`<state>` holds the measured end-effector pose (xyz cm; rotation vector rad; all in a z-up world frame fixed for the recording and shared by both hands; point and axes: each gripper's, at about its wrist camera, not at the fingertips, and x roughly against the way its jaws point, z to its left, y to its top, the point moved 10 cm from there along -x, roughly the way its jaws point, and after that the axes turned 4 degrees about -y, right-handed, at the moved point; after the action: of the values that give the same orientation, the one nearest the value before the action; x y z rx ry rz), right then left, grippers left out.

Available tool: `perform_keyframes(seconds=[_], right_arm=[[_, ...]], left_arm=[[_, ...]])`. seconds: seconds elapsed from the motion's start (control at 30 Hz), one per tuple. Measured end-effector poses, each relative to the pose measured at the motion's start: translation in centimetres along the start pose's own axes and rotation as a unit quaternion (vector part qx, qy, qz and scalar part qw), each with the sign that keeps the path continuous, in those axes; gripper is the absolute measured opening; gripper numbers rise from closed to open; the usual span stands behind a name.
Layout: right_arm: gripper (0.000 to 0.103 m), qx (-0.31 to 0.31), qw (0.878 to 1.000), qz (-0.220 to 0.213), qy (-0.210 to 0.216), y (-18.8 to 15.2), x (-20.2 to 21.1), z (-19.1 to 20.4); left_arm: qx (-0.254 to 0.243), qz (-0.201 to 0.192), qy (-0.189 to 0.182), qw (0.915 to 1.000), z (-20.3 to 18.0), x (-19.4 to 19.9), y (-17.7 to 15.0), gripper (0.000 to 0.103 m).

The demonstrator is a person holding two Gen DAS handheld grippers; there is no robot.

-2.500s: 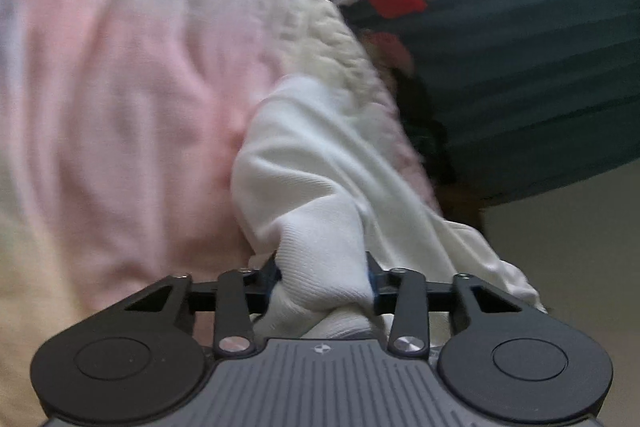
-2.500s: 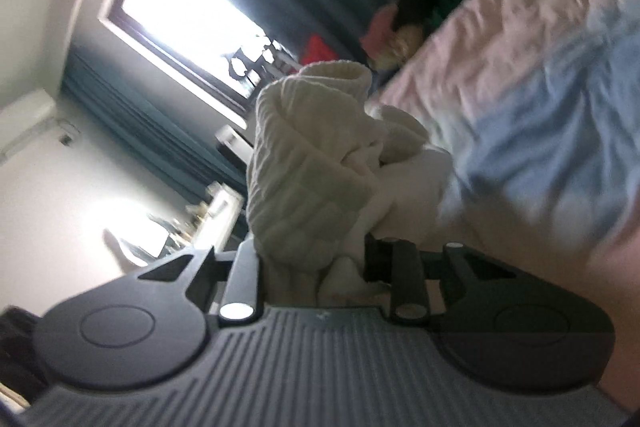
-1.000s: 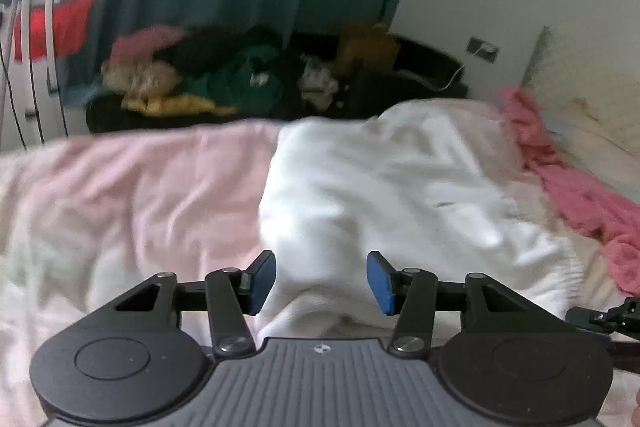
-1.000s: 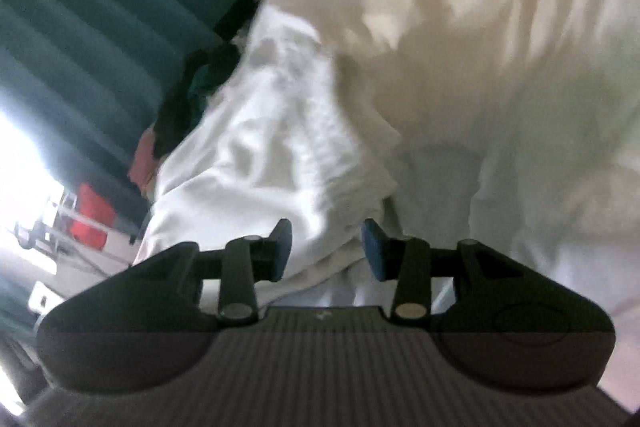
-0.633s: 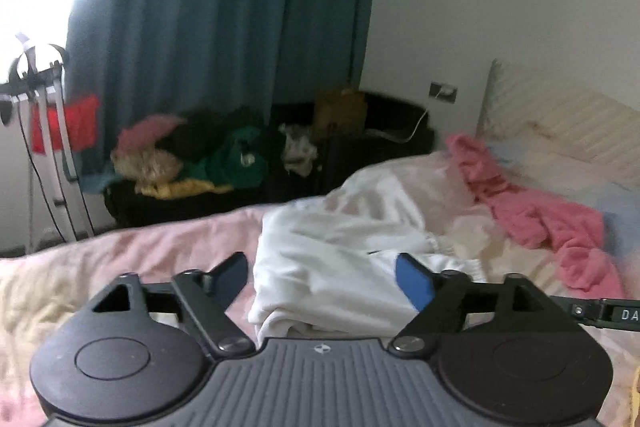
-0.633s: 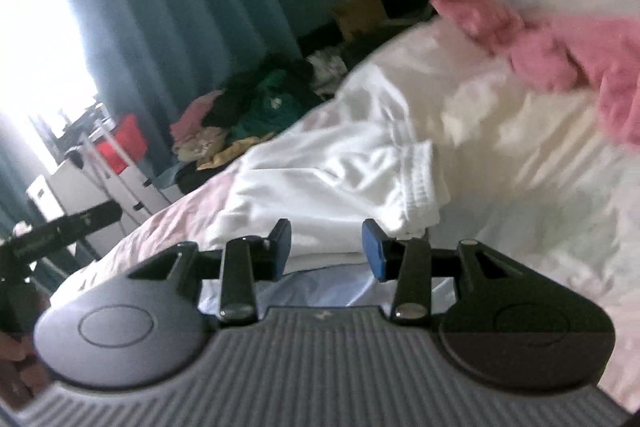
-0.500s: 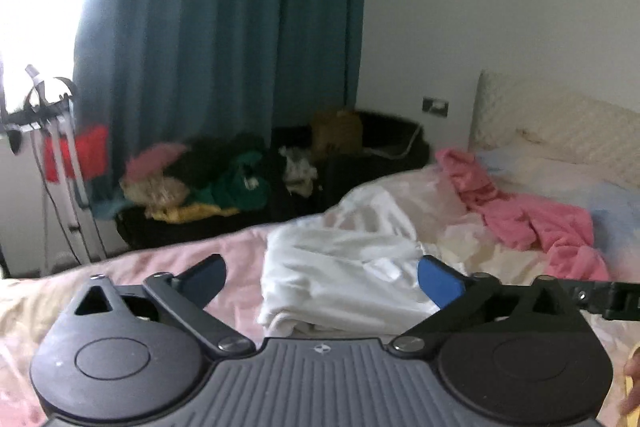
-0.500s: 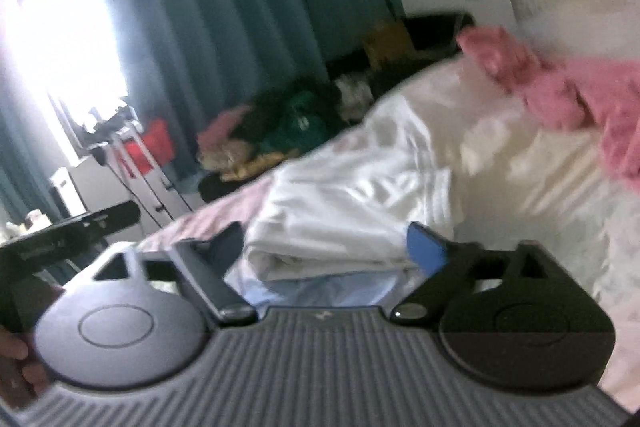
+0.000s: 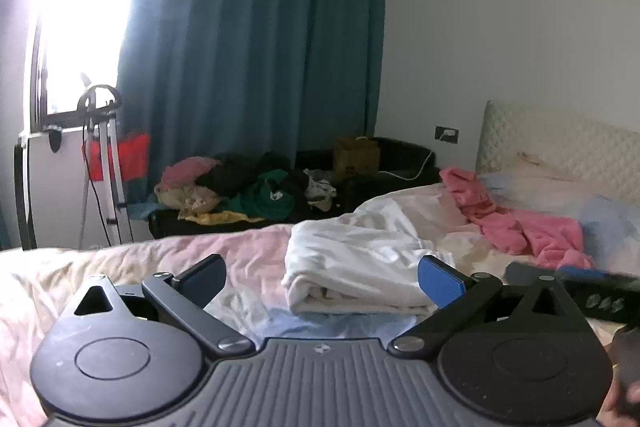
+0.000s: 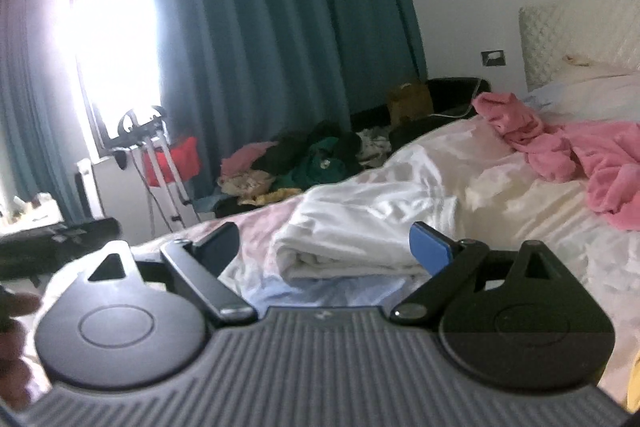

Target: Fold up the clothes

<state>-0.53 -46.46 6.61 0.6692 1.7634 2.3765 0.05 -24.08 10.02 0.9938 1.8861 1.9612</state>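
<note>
A white garment lies folded in a flat stack on the bed; it also shows in the right wrist view. My left gripper is open wide and empty, held back from the stack. My right gripper is open wide and empty too, a short way in front of the stack. A pink garment lies crumpled on the bed to the right, also in the right wrist view. The other gripper's body shows at the right edge of the left wrist view.
The bed has pink, cream and pale blue bedding. A pile of clothes sits on a dark bench behind it, with a cardboard box. A tripod stands by the window, beside a teal curtain. A headboard is at right.
Both grippers let go of the white garment, which now lies folded on the bed. Both pulled back and upward and opened wide.
</note>
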Motion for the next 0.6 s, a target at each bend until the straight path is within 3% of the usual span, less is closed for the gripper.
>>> perform_keyframes(seconds=[0.17, 0.6], right_arm=[[0.093, 0.014, 1.000, 0.000, -0.014, -2.8, -1.4, -0.2], [0.093, 0.048, 0.998, 0.013, -0.030, -6.5, -5.8, 1.6]], left_arm=[[-0.021, -0.001, 0.018, 0.9996, 0.7, -0.2, -1.2, 0.103], [-0.003, 0.018, 0.019, 0.9997, 3.0, -3.7, -4.9, 0.103]])
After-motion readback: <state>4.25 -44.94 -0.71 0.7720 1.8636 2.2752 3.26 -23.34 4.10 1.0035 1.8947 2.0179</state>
